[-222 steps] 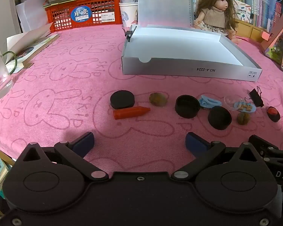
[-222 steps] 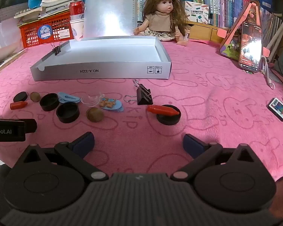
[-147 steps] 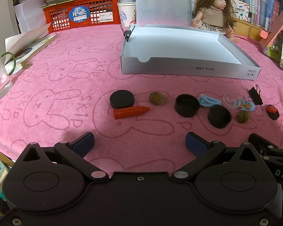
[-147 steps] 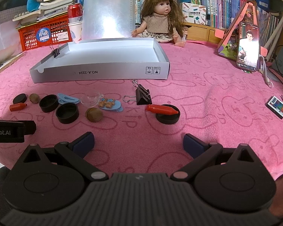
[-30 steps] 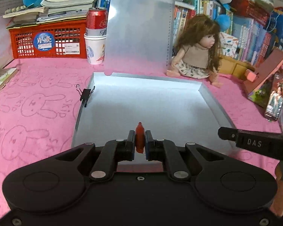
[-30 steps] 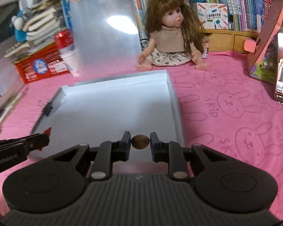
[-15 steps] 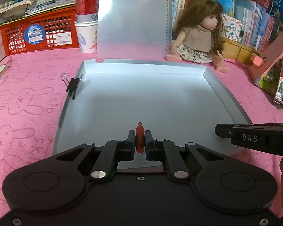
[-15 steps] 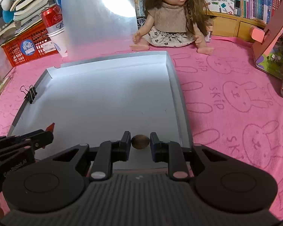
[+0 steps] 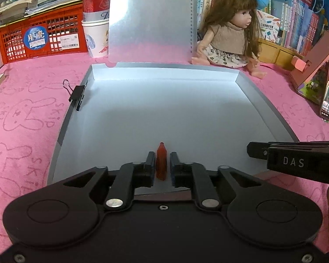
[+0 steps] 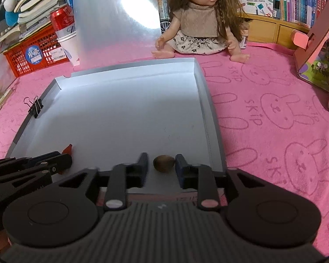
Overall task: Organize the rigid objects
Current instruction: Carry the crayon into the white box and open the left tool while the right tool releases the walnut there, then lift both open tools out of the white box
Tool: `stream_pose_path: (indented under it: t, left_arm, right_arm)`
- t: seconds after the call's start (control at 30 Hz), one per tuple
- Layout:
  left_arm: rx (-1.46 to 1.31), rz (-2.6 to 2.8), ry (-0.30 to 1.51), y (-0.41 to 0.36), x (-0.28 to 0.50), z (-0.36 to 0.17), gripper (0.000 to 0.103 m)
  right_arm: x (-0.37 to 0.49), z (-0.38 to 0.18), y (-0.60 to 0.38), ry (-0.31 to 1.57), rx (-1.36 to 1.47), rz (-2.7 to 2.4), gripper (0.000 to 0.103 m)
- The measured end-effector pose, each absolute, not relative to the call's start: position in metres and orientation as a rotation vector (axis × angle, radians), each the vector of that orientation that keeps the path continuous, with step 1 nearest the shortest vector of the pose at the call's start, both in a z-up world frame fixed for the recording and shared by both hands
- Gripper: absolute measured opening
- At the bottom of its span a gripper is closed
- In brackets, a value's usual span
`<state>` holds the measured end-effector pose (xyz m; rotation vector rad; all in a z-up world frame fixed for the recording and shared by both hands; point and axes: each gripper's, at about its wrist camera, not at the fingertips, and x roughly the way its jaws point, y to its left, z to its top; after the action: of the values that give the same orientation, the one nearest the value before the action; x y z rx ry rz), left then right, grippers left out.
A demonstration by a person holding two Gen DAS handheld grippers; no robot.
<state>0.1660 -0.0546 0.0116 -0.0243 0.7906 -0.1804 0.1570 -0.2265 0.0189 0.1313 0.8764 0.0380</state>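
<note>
Shallow grey cardboard tray point(image 9: 63, 127), rectangular with low folded walls and a smooth pale floor, lying on a surface under fuzzy pink terry cloth point(image 9: 26, 118) printed with outlined rabbits. Black metal binder clip point(image 9: 77, 97) with wire loops, clamped on the tray's left wall. Left claw point(image 9: 162, 166) of matte black plastic, low over the tray's near edge, jaws opening; small red tapered crayon-like stick point(image 9: 161, 162), waxy and pointed at its far end, between the pads, a thin gap visible on each side. Right claw point(image 10: 160, 164), ribbed grey body and dark blue pads, beside it toward the tray's right wall, jaws opening and clearly parted; brown rounded nut point(image 10: 163, 163), dull and slightly wrinkled, lying on the tray floor between the pads, free of both. Behind the tray: upright translucent frosted plastic sheet point(image 9: 151, 19), seated doll point(image 9: 228, 32) with long brown hair and knitted beige top, red lattice plastic basket point(image 9: 43, 37), red metal can point(image 9: 95, 2) standing in a white paper cup point(image 9: 96, 38).
</note>
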Motion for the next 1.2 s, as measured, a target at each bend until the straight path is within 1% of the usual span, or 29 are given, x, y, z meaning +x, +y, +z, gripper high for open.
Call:
stream_pose_path:
  t: [0.03,0.1,0.17,0.3,0.57,0.73,0.87,1.0,1.2]
  left_arm:
    - [-0.027,-0.181,0.785,-0.053,0.165,0.013,0.025]
    - [-0.030,-0.180,0.773,-0.051,0.162,0.016,0.038]
    - [-0.031,-0.182,0.756,-0.048,0.157,0.020,0.041]
    - [-0.044,-0.189,0.739,-0.044,0.148,0.027,0.050]
    - [-0.043,-0.213,0.682,-0.037,0.118,0.043,0.060]
    - [-0.042,-0.233,0.657,-0.034,0.097,0.049,0.064]
    - [-0.026,-0.242,0.627,-0.033,0.079,0.054,0.069]
    - [-0.004,-0.251,0.606,-0.033,0.061,0.056,0.072]
    - [-0.001,-0.252,0.591,-0.028,0.039,0.054,0.075]
  right_arm:
    - [0.156,0.020,-0.227,0.869,0.138,0.041,0.054]
    - [0.153,0.023,-0.228,0.847,0.139,0.041,0.060]
    - [0.149,0.027,-0.228,0.826,0.138,0.041,0.063]
    - [0.139,0.036,-0.230,0.783,0.144,0.051,0.071]
    - [0.102,0.057,-0.229,0.667,0.112,0.069,0.084]
    - [0.078,0.064,-0.228,0.606,0.079,0.080,0.087]
    - [0.060,0.066,-0.227,0.565,0.056,0.091,0.089]
    - [0.042,0.064,-0.227,0.535,0.050,0.103,0.091]
    - [0.017,0.061,-0.222,0.477,-0.001,0.103,0.096]
